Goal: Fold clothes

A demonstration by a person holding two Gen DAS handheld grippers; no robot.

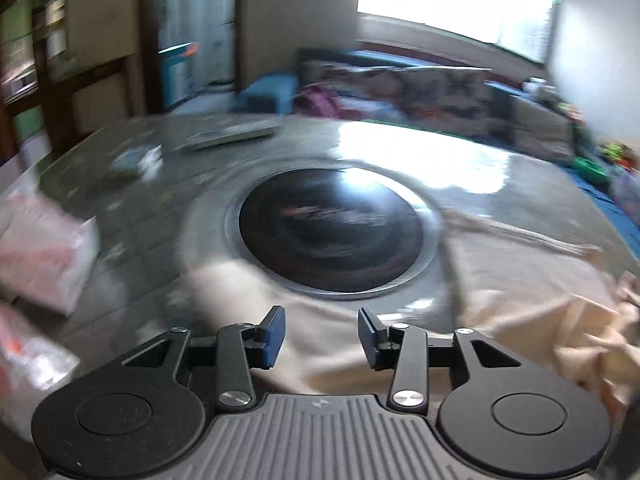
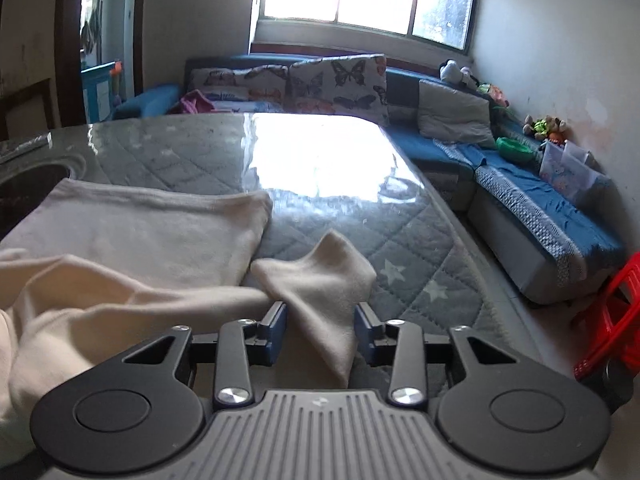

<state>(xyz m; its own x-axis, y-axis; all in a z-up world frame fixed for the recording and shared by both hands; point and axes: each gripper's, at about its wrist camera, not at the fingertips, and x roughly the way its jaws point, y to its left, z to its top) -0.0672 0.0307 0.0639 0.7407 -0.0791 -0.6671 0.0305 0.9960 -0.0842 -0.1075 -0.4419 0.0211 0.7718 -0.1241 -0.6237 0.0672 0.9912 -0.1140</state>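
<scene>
Quilted table [image 2: 200, 152]; both jaws apart, right gripper [image 2: 320, 330] straddles cloth [image 2: 320, 280], left gripper [image 1: 322, 336] empty; corner could slip.

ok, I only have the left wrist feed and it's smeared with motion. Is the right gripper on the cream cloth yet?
Observer: The right gripper is open, with a peaked corner of the cream cloth garment lying between its fingers, not pinched.
Operator: Is the rest of the garment flat?
Observer: Its far part lies flat on the grey quilted star-print table cover; the near left part is bunched in folds.
Operator: Anything past the table on that side?
Observer: A blue corner sofa with butterfly-print cushions, and a red plastic stool on the floor at the right.
</scene>
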